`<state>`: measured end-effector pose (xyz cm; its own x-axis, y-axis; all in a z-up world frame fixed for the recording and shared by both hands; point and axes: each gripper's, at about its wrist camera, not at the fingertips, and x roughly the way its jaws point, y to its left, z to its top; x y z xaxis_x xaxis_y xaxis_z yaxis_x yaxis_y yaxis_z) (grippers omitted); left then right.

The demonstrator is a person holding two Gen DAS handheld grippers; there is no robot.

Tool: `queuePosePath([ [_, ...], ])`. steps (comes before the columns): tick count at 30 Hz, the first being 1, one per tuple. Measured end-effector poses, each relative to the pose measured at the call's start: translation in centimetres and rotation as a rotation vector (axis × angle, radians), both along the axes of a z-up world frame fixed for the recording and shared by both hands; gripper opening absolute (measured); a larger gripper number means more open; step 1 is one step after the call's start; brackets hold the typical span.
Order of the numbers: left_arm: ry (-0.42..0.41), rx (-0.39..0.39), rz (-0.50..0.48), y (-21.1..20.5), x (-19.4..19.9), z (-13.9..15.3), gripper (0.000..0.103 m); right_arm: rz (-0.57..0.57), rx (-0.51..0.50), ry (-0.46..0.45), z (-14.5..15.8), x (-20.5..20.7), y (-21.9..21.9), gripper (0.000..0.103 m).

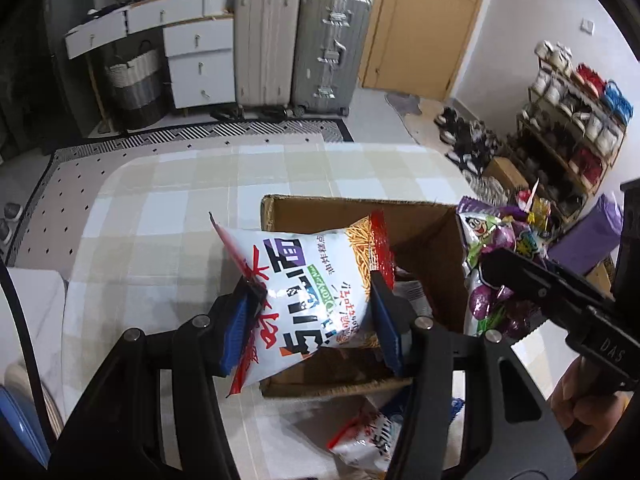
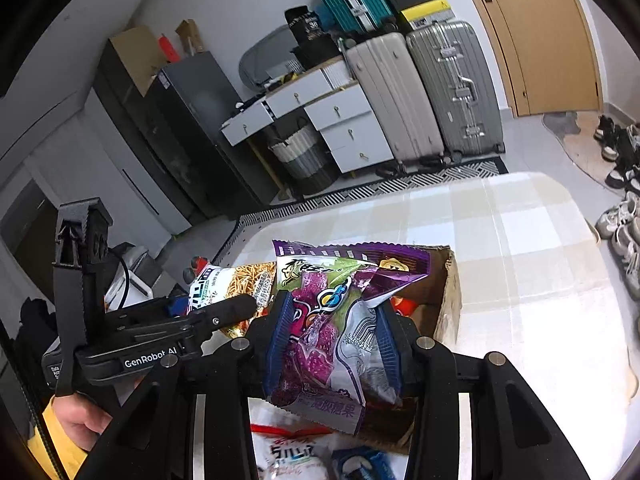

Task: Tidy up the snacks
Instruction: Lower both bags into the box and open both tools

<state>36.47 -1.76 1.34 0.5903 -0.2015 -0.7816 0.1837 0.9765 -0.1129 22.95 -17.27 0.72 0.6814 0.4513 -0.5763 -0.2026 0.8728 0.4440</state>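
My left gripper is shut on a white noodle snack bag with red edges, its blue pads pressing on both sides. The bag hangs over an open cardboard box on the checked table. My right gripper is shut on a purple candy bag, held above the same box. Each gripper shows in the other's view: the right gripper with its purple bag at the box's right side, and the left gripper with the noodle bag at the left.
More snack packets lie on the table in front of the box: a white and red bag and a blue packet. Beyond the table stand suitcases, white drawers and a shoe rack.
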Motion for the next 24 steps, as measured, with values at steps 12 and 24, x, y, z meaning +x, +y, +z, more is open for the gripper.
queuePosePath([
  [12, 0.056, 0.017, -0.041, -1.6, 2.5, -4.4, 0.052, 0.027, -0.132, 0.012, -1.3, 2.4, 1.6, 0.040],
  [24, 0.079, 0.012, -0.043, -1.7, 3.0, -5.0, 0.052, 0.073, -0.174, 0.045, -2.3, 2.9, 2.6, 0.040],
])
